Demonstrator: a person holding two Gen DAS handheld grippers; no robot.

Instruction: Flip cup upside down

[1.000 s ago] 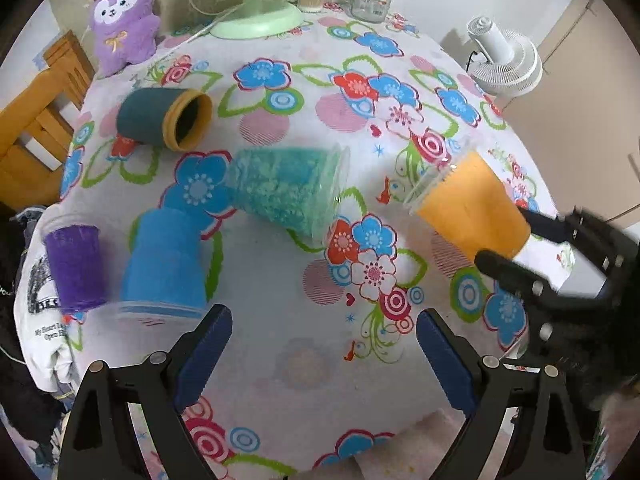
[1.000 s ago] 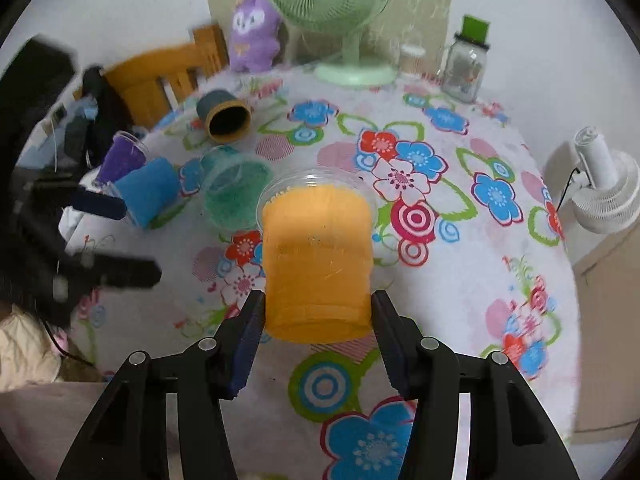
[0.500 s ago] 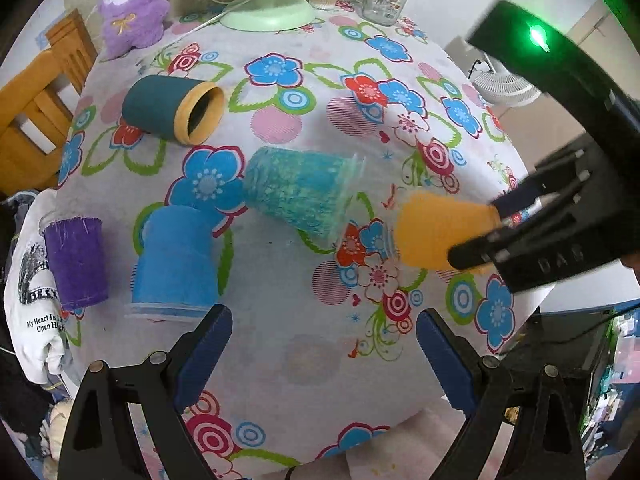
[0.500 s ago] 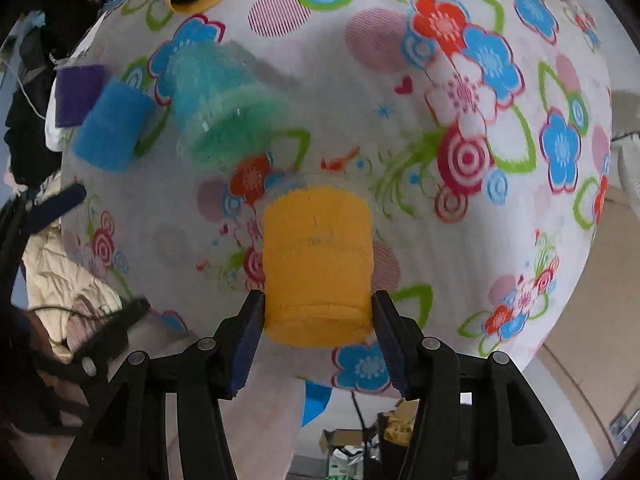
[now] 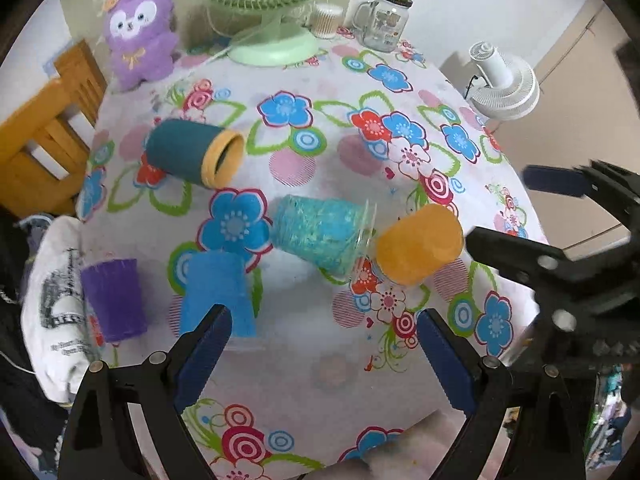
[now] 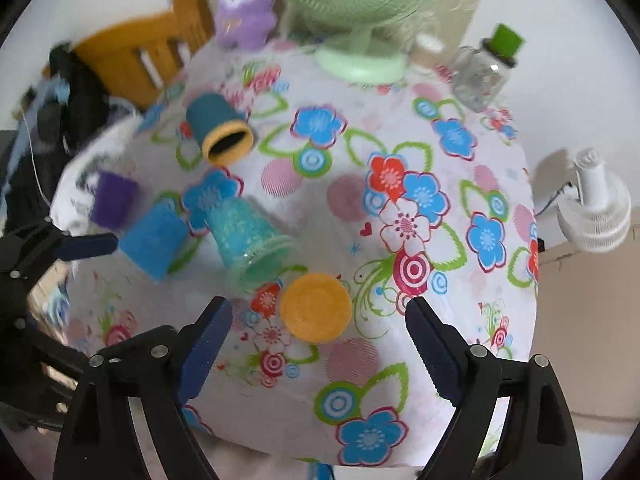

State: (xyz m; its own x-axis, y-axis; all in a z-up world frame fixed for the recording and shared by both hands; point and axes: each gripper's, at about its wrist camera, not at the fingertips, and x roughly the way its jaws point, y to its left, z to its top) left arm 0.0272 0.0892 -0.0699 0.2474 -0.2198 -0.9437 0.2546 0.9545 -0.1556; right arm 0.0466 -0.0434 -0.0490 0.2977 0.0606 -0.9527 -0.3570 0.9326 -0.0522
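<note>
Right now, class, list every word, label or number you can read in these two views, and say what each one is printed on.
Nothing can be quoted.
White cloth: lines of dark print under a picture, too small and blurred to read.
Glass jar: markings on its side, too small to read.
Orange cup: no text shows.
Tablecloth: flowers only, no words.

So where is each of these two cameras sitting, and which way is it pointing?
Left wrist: sits on the left gripper, looking forward and down across the floral table; its own open blue-padded fingers show below, the right gripper at right.
Right wrist: sits on the right gripper, above the orange cup; its open fingers show, the left gripper at the left edge.
Shared: the orange cup, green fan, purple plush.
</note>
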